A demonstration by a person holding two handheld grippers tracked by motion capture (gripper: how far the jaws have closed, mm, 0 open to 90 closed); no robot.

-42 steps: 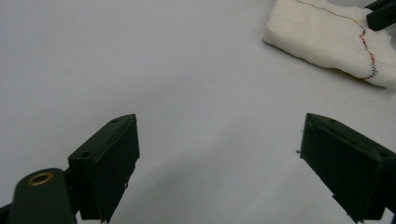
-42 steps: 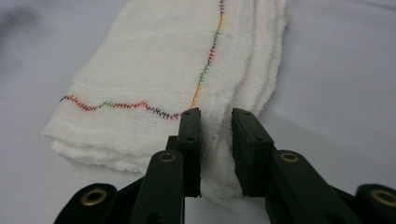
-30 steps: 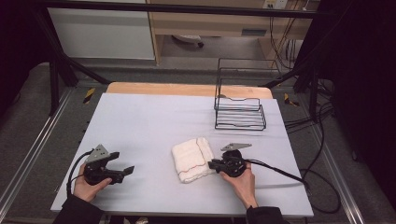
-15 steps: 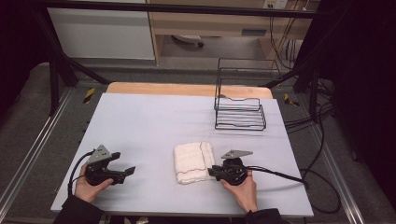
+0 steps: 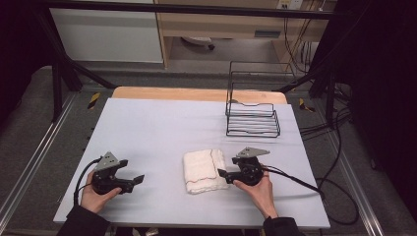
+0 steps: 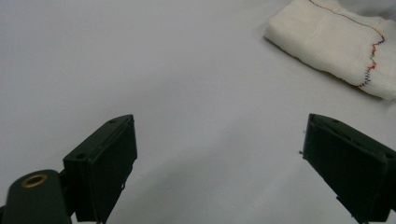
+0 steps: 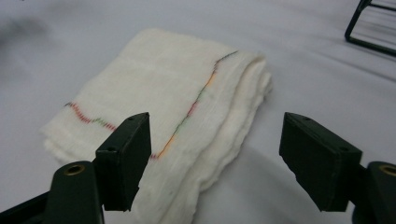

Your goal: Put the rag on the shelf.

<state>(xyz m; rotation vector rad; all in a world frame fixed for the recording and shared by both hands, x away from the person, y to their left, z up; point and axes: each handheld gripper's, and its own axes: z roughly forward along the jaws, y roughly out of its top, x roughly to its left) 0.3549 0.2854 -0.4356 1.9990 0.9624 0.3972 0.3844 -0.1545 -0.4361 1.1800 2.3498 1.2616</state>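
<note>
Right gripper (image 7: 212,161) fingers have just been opening and now stand wide, nothing pinched; the folded towel (image 7: 163,121) lies just ahead, its near edge between them, low centre in the high view. Long axis runs toward the frame's top. Left gripper (image 5: 129,176) is open too, empty, well apart at lower left, so the right's nearer on the counter (image 5: 162,123).

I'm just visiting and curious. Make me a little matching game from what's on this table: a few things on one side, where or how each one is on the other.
Things:
1. folded cloth
2. wire rack
3. left gripper
4. right gripper

Descriptions:
A. far right part of the table
B. open, at the cloth's right edge
C. lying flat, white with coloured stitching
D. open over bare table, apart from the cloth

Pairs: 1-C, 2-A, 3-D, 4-B
</note>
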